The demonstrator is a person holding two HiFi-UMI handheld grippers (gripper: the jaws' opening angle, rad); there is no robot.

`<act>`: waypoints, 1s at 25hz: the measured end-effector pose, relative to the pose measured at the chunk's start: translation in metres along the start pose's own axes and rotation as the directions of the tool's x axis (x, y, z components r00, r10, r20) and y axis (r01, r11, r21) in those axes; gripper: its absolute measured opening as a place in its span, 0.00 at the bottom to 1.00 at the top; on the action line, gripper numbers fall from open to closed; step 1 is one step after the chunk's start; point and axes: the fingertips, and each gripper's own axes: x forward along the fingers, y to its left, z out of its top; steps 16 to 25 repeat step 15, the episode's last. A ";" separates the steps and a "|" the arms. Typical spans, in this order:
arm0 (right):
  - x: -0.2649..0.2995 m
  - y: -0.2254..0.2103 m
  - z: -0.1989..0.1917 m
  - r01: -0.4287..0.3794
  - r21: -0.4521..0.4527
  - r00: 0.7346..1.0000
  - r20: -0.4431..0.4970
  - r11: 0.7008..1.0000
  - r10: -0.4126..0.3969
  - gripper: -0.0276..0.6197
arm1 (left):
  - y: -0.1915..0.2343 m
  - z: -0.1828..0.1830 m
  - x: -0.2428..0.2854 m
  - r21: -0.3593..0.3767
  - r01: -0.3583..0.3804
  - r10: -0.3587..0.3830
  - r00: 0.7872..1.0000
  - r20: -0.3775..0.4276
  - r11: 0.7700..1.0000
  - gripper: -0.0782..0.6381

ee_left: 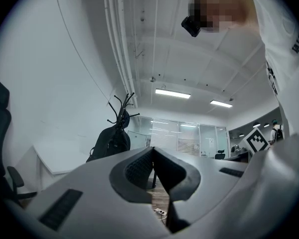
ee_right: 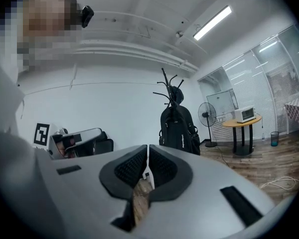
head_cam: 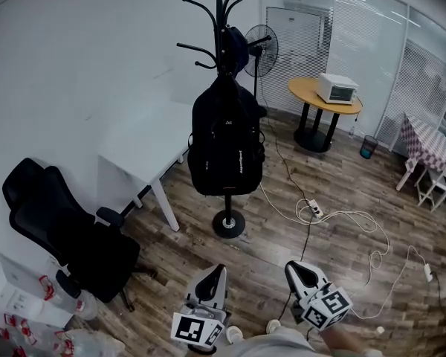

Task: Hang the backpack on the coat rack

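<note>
The black, soft fabric backpack (head_cam: pixel 227 136) is seen hung on the coat rack (head_cam: pixel 218 21), slumped against its thin dark pole. The left gripper (head_cam: pixel 220 268) and right gripper (head_cam: pixel 292 267) are clenched on nothing, well away from the rack. A tip-over could be caused by that one-sided load over the small round base, or the strap could be shed from a smooth curved hook.

The black backpack (head_cam: pixel 226 138) is hanging upright on the black coat rack (head_cam: pixel 220 21). The rack is standing beside a white table.
</note>
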 end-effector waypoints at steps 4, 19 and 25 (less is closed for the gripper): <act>0.002 -0.005 0.000 0.001 -0.006 1.000 -0.002 1.000 -0.001 0.08 | 0.001 0.001 0.004 0.001 -0.002 0.002 1.000 0.001 1.000 0.12; 0.001 -0.025 0.003 0.020 -0.011 1.000 0.002 1.000 -0.020 0.08 | -0.006 0.000 0.018 0.007 0.010 -0.010 1.000 -0.001 1.000 0.12; 0.001 -0.025 0.003 0.020 -0.011 1.000 0.002 1.000 -0.020 0.08 | -0.006 0.000 0.018 0.007 0.010 -0.010 1.000 -0.001 1.000 0.12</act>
